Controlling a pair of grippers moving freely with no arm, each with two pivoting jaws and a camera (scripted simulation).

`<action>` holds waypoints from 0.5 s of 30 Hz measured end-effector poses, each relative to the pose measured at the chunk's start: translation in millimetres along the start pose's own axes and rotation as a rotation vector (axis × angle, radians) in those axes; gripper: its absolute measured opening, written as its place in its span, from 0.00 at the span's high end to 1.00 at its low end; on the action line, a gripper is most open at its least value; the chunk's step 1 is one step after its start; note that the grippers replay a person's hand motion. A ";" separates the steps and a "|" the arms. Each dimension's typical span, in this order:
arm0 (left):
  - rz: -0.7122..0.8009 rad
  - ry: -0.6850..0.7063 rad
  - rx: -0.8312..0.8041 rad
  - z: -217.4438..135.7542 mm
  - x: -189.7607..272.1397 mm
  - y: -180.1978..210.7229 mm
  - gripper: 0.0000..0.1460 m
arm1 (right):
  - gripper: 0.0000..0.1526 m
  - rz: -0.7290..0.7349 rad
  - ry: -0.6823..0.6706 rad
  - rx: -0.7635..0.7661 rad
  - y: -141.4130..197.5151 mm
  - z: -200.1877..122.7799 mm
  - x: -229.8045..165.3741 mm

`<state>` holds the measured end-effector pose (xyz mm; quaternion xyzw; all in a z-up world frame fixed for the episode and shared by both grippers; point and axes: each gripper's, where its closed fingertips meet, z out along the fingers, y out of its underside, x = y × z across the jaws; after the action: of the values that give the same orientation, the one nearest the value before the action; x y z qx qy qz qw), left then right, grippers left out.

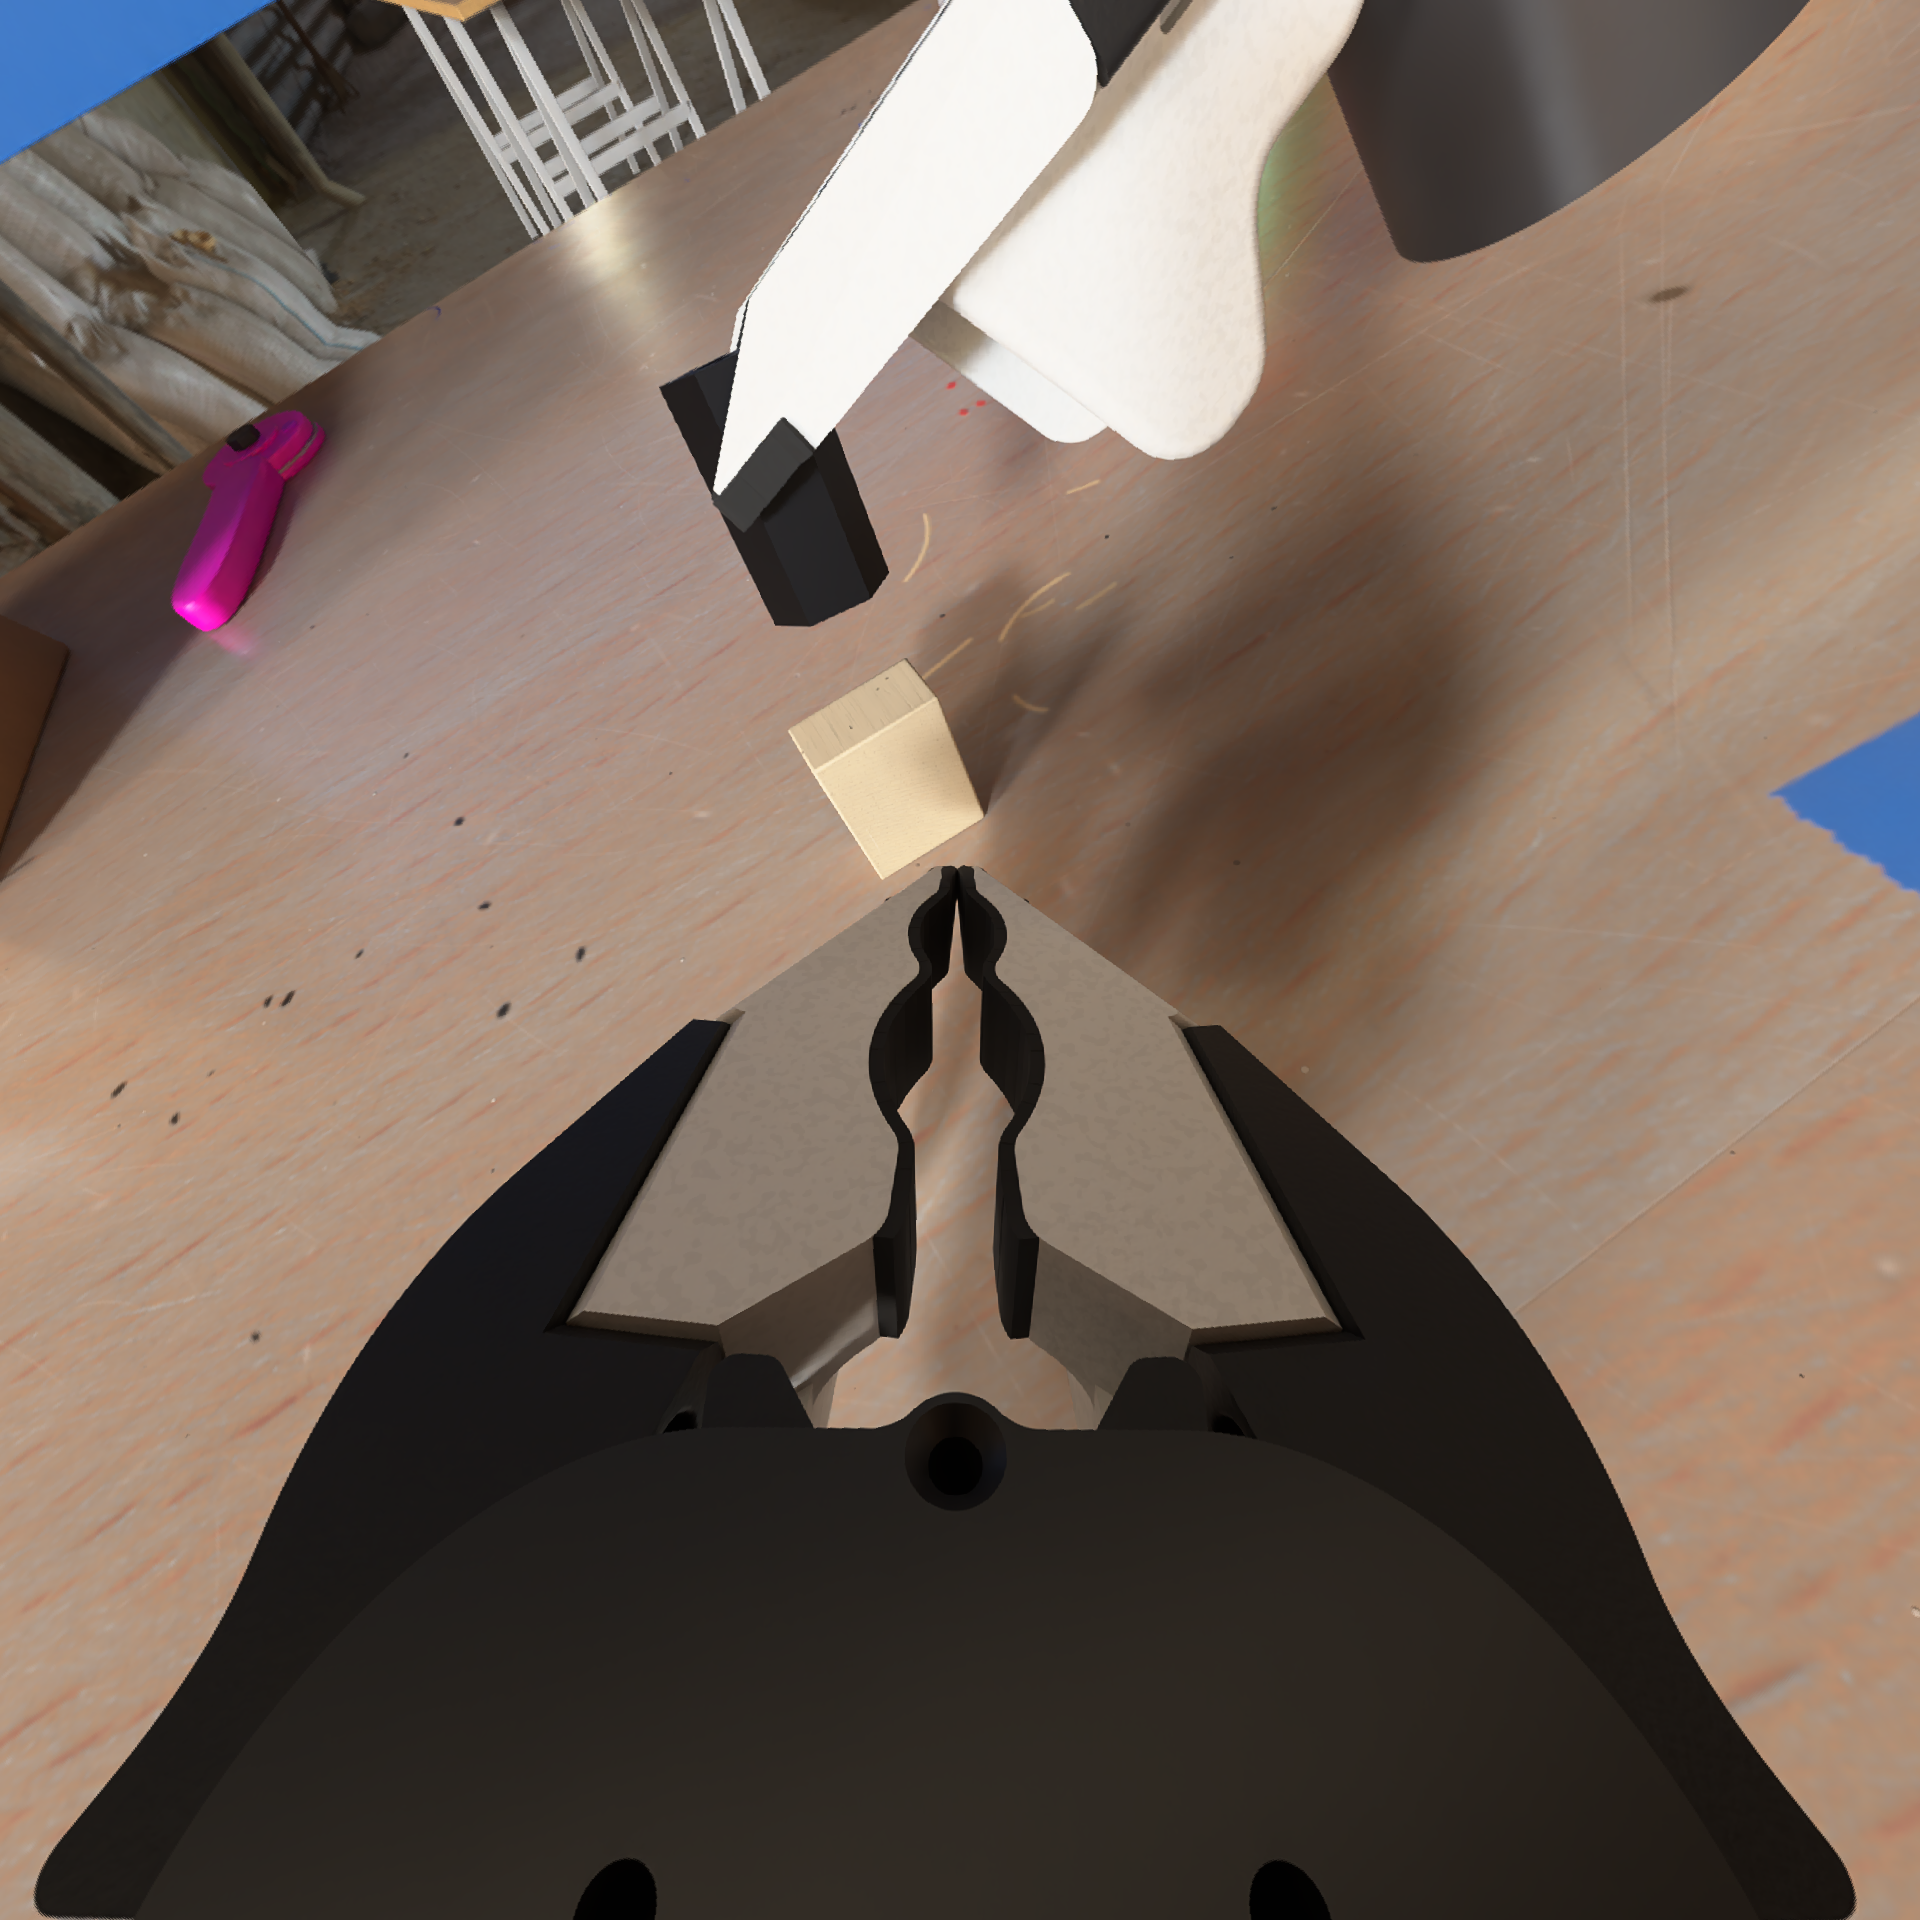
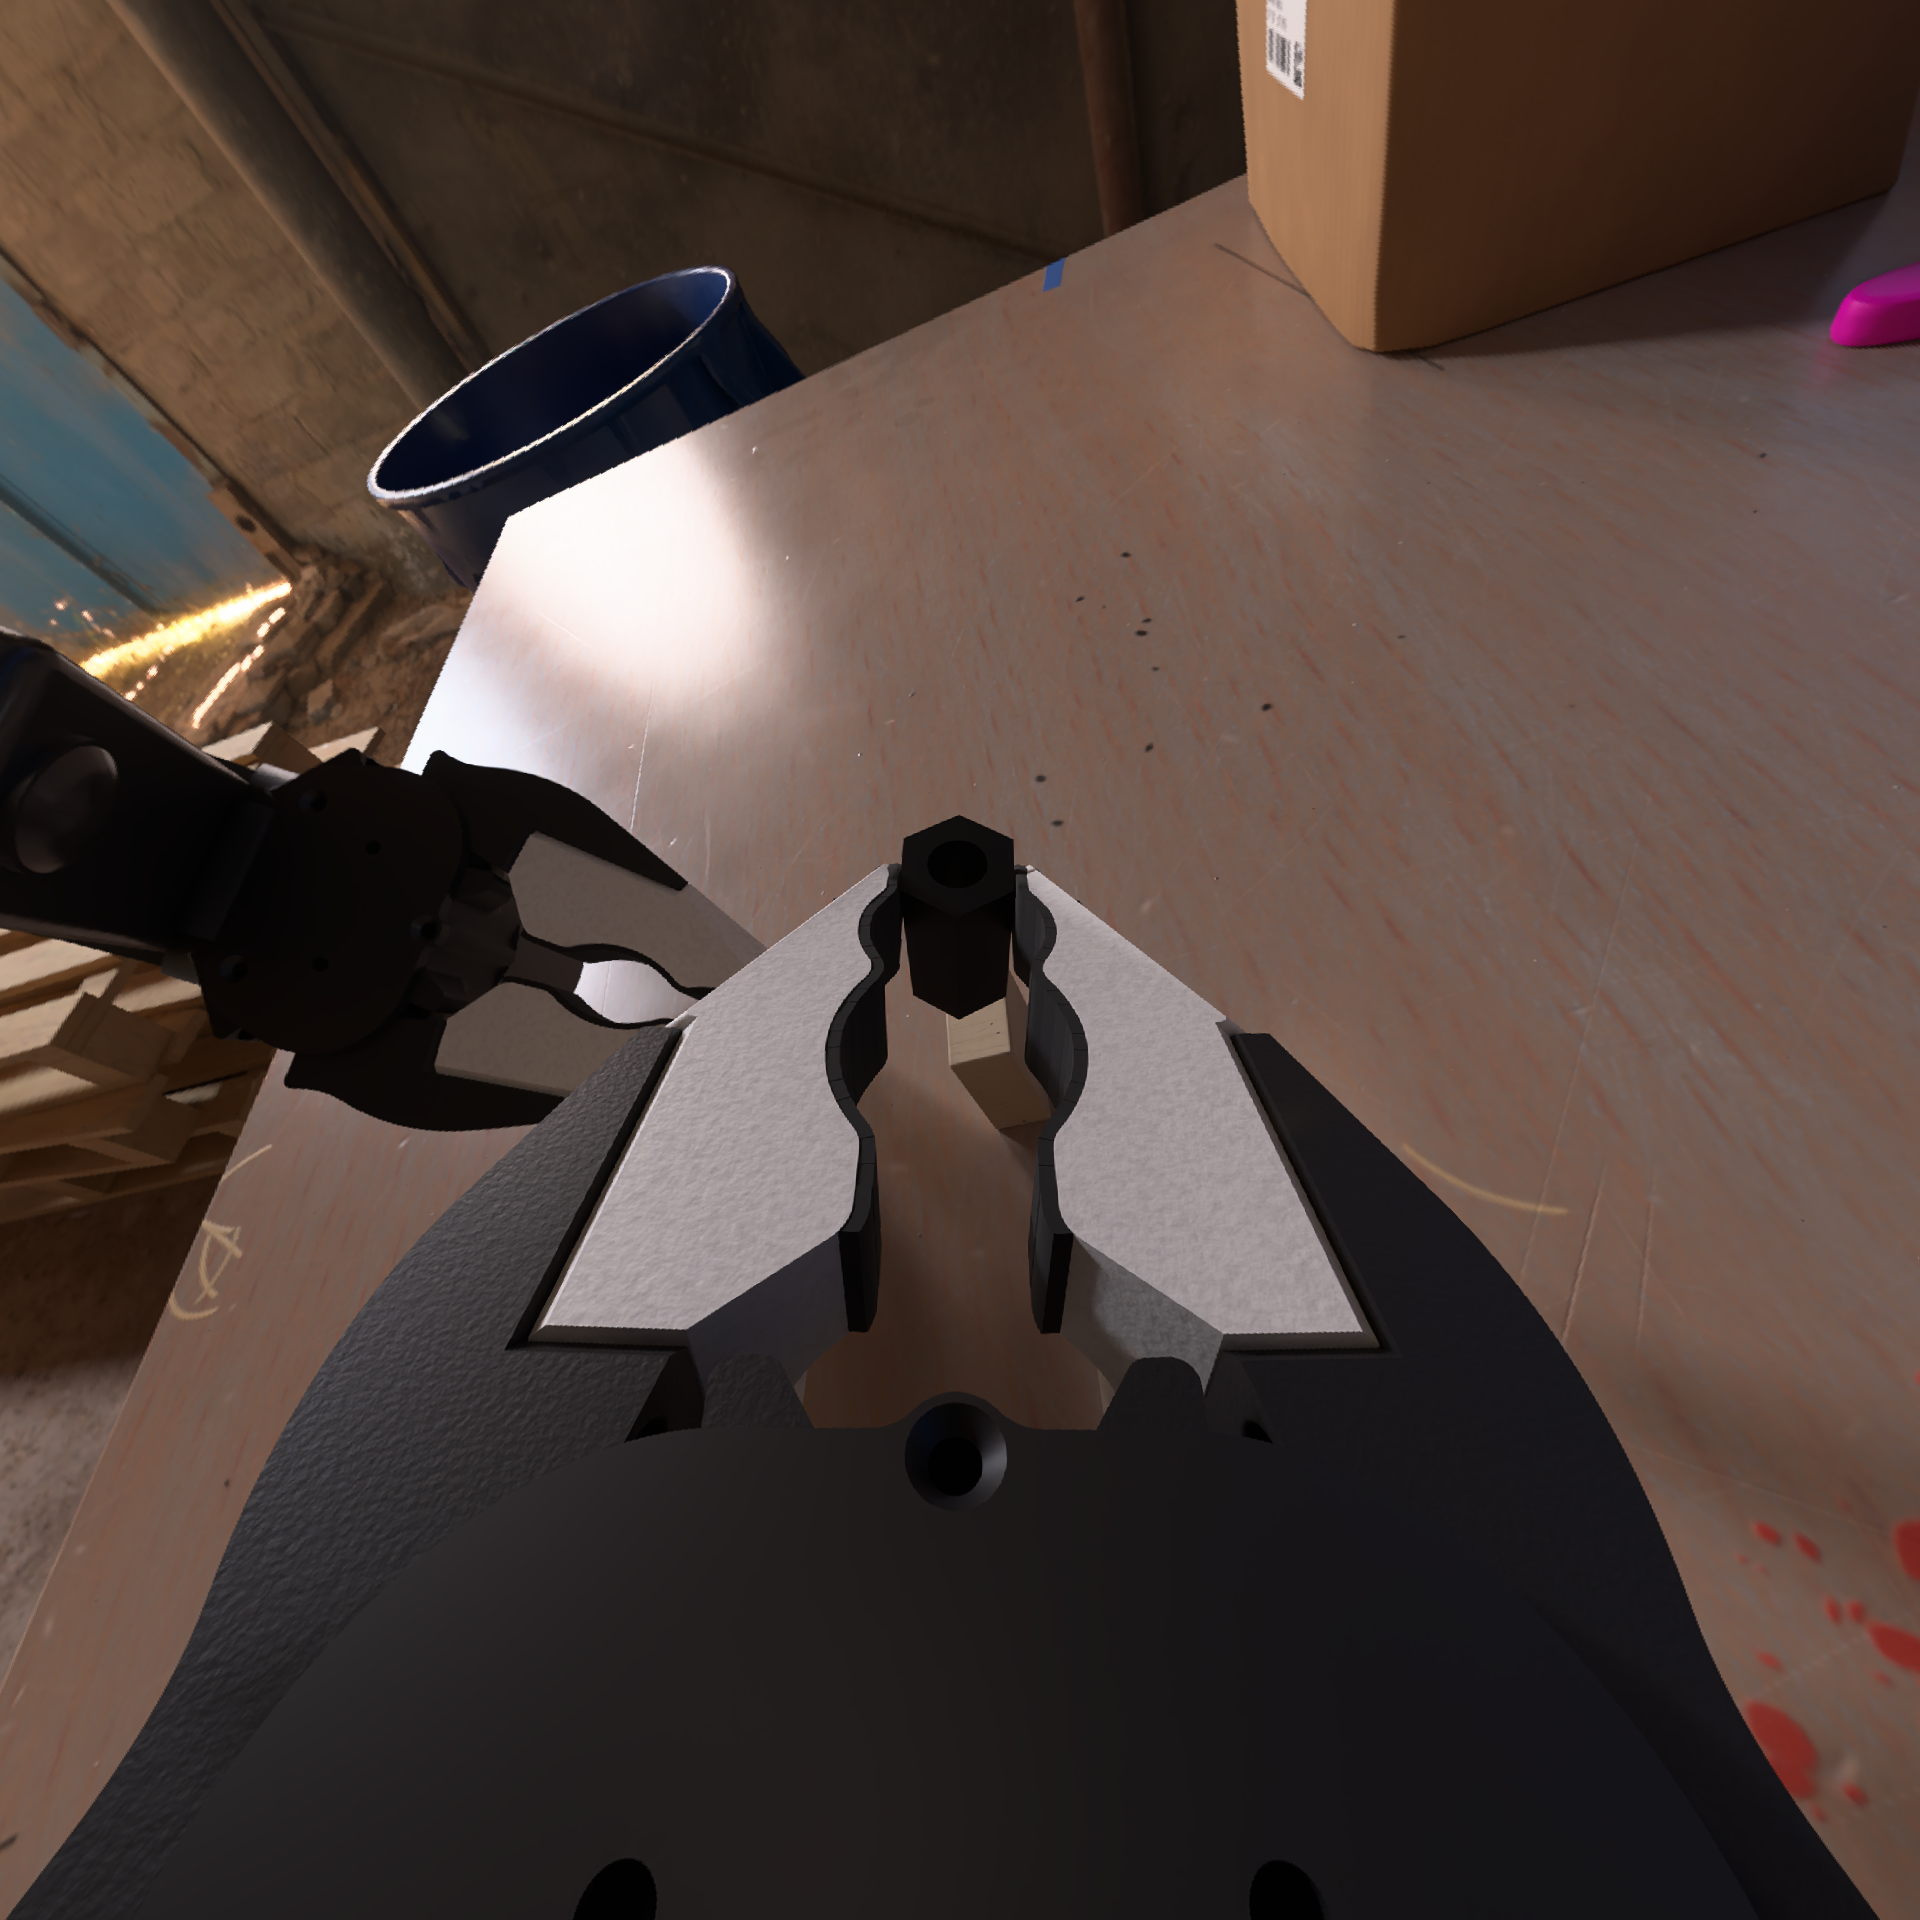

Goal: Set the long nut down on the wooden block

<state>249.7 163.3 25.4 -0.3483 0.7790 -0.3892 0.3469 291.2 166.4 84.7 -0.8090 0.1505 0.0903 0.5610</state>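
The long nut [image 2: 954, 925] is black, hexagonal, with a round hole in its end. My right gripper [image 2: 956, 883] is shut on it and holds it upright in the air. In the left wrist view the nut [image 1: 805, 530] hangs above and a little beyond the wooden block [image 1: 888, 769], apart from it. The block is a small pale cube on the table; in the right wrist view it [image 2: 992, 1060] shows below the nut, between my fingers. My left gripper [image 1: 956, 878] is shut and empty, its tips just short of the block. It also shows in the right wrist view [image 2: 686, 1003].
A magenta tool [image 1: 244, 520] lies at the table's far left. A cardboard box [image 2: 1538, 156] stands at the table's back edge. A dark blue bin [image 2: 582, 405] stands past the table's corner. Red spots [image 2: 1808, 1704] mark the tabletop [image 2: 1351, 727].
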 end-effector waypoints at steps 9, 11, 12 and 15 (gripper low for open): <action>0.024 -0.012 -0.026 -0.1 -0.1 1.8 1.00 | 0.87 -0.027 0.002 -0.035 5.4 5.6 -2.8; 0.023 -0.011 -0.027 -0.1 0.0 1.8 1.00 | 0.87 -0.032 -0.004 -0.040 6.3 7.0 -3.1; 0.019 -0.009 -0.026 0.0 -0.1 1.7 1.00 | 0.87 -0.031 -0.009 -0.042 6.7 7.7 -3.2; 0.009 -0.004 -0.023 0.0 -0.3 1.7 1.00 | 0.87 -0.034 -0.010 -0.051 8.5 10.0 -2.4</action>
<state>249.4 164.2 24.0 -0.3495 0.7844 -0.3779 0.3461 286.2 173.4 74.3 -0.8251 0.1316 0.0889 0.5422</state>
